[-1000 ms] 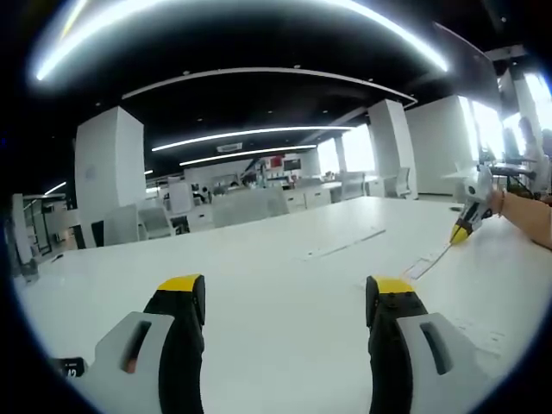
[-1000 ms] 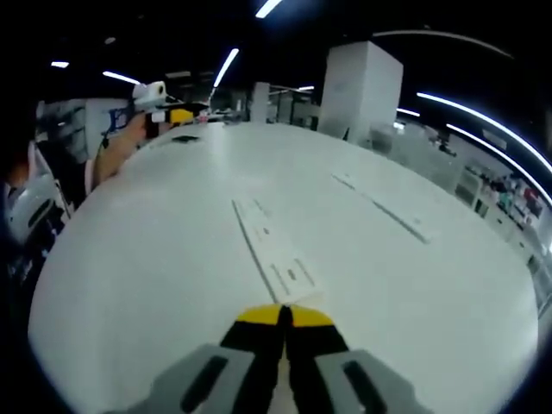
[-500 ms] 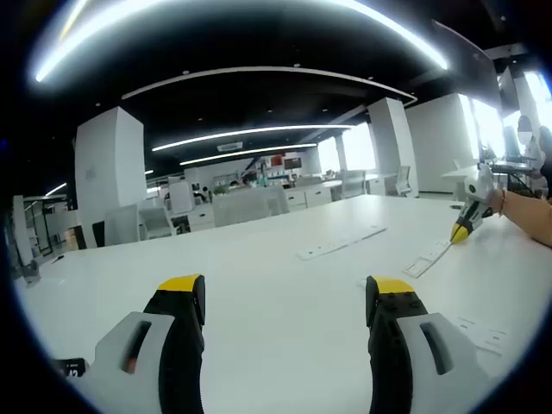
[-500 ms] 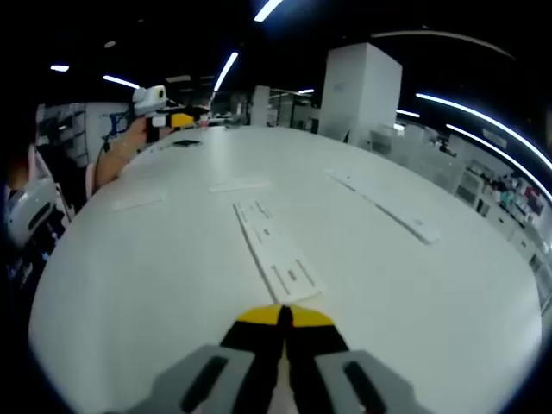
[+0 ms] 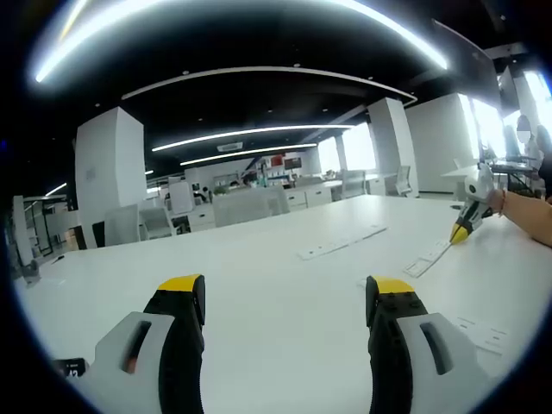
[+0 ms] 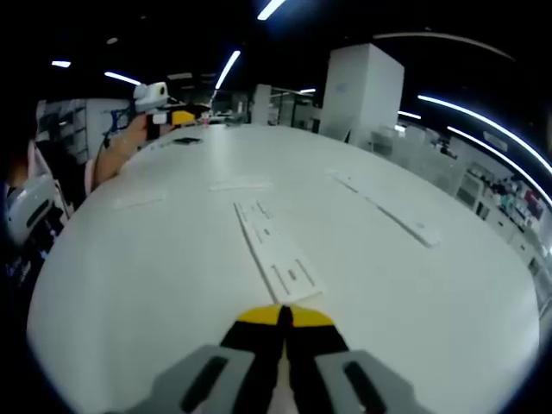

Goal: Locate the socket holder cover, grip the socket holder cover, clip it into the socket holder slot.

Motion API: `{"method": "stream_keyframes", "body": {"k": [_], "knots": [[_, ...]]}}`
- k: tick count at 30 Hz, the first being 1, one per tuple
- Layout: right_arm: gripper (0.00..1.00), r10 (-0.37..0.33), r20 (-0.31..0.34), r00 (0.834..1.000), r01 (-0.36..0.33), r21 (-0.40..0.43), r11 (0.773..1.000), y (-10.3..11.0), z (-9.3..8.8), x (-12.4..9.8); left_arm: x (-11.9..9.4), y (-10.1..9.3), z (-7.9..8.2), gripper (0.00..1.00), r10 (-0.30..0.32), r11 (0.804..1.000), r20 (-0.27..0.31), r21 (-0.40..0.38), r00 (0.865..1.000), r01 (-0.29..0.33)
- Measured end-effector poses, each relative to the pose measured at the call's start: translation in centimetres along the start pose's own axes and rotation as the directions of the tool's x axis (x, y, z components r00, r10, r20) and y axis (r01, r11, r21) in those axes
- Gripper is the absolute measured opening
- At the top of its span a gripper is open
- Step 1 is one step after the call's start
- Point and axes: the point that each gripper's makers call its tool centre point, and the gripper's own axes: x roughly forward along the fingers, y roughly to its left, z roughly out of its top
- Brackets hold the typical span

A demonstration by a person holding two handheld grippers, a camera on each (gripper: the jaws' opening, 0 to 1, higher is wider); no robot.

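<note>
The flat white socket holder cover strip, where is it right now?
In the right gripper view, the flat white socket holder cover strip lies on the white table just ahead of the right tongs, left of a longer white strip.

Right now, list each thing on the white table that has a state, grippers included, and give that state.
left gripper: open, jaws wide apart, above the white table.
right gripper: shut, yellow tips together at the near end of the cover.
flat white socket holder cover: lying flat, not clipped in.
long white socket holder: lying flat, apart from the cover.
</note>
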Motion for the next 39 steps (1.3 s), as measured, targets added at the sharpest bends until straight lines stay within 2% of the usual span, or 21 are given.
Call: {"method": "stream_keyframes", "body": {"k": [13,24,29,35,39], "knots": [[0.04,0.002,-0.002,1.000,-0.002,-0.016,1.000,0.1,0.2,0.3,0.1,0.1,-0.1,0.75,0.000,1.000,-0.002,0.002,1.000,0.000],[0.04,0.015,0.001,1.000,-0.015,0.011,1.000,0.1,0.2,0.1,-0.1,0.0,0.0,0.75,0.000,1.000,0.002,0.001,1.000,0.000],[0.04,0.017,0.014,1.000,-0.017,0.017,1.000,0.1,0.8,-0.4,-0.2,0.0,0.1,0.75,0.000,1.000,0.006,0.000,1.000,0.000],[0.04,-0.021,-0.003,1.000,0.021,0.023,1.000,-0.3,1.9,-1.0,-0.1,-0.1,0.0,0.75,-0.002,1.000,0.005,-0.002,1.000,0.002],[0.04,-0.081,-0.031,0.996,0.082,0.011,0.997,-1.1,3.0,-1.5,-0.1,-0.1,-0.1,0.75,-0.003,1.000,0.002,-0.002,1.000,0.003]]}}
